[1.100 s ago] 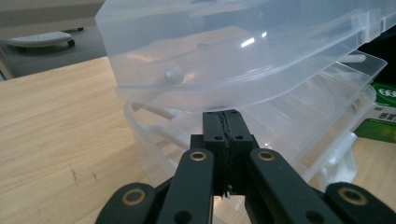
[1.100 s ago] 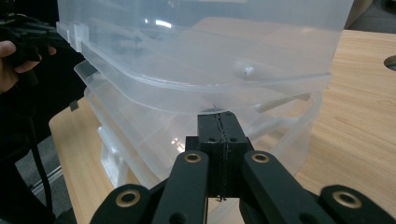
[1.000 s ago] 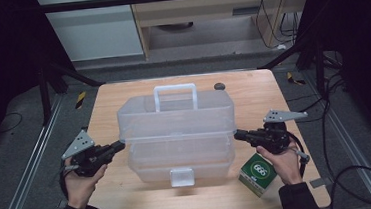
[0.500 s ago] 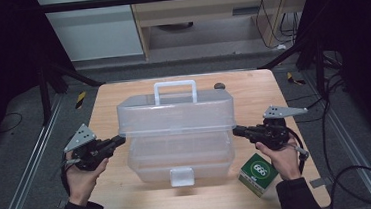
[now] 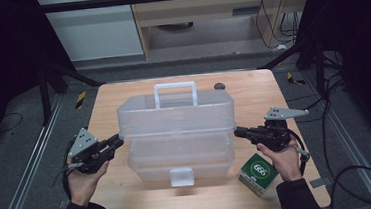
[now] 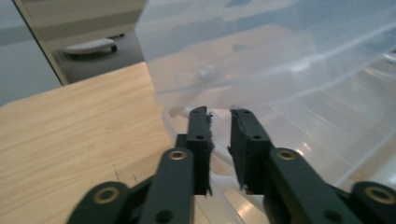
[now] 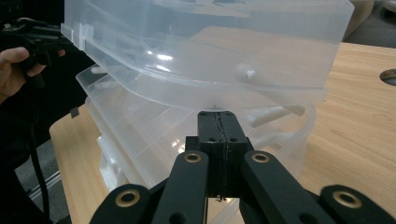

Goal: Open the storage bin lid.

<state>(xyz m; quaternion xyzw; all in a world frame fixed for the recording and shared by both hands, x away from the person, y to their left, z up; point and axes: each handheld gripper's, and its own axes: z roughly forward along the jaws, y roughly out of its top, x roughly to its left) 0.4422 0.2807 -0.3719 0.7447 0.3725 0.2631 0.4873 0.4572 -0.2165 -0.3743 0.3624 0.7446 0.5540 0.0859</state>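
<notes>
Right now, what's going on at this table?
A person works a clear plastic storage box from both ends with a gripper in each hand. Its upper tier with the handle sits raised and shifted back over the lower trays. The left gripper, jaws just opening with a gap between them, is at the box's left edge; the right gripper is shut under the upper tier's rim. A green carton sits by the right hand.

The clear tiered box (image 6: 280,70) runs off the top and right edges of the left gripper view, so its far end beyond the left tool (image 6: 219,116) cannot be seen. In the right gripper view the box (image 7: 201,60) is cut at the top edge. The small dark thing (image 5: 218,86) on the counter (image 5: 117,97), well beyond both tools, is too small to identify. The green carton's (image 5: 259,173) printed mark, just beside the right tool (image 5: 239,131), is unreadable.
</notes>
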